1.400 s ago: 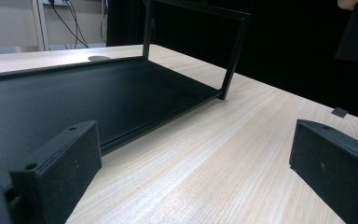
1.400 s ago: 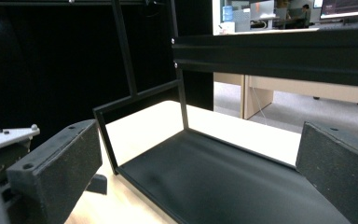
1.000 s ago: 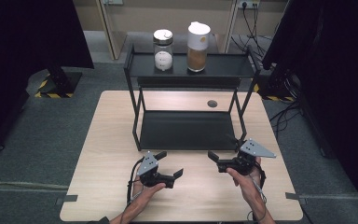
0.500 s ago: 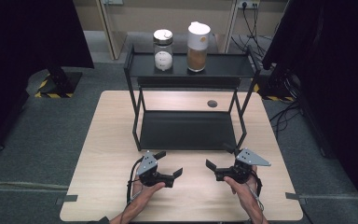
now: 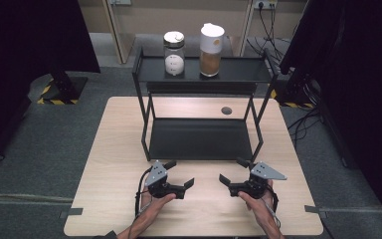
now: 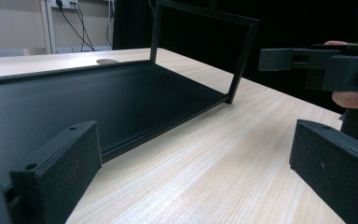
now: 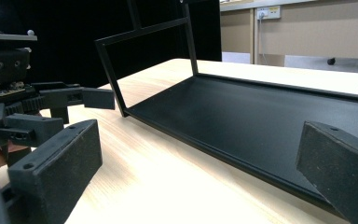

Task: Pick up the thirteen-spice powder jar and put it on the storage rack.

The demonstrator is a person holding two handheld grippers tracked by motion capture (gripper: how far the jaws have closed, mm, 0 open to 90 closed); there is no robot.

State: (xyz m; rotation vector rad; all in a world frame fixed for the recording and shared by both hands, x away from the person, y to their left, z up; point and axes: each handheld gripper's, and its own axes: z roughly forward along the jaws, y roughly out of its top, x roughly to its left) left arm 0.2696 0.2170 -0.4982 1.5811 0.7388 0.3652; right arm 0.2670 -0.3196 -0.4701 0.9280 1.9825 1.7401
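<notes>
Right gripper (image 5: 231, 174) dropped lower; both fingers apart, empty. Jars (image 5: 174, 54) with contents atop rack (image 5: 201, 144).

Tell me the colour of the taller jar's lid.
White; the taller jar's lid shows best in the high view.

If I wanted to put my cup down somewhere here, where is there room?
The rack's lower shelf is bare. So is the table on either side of the rack. The top shelf's right end is free; the glass jar and lidded container crowd its middle.
</notes>
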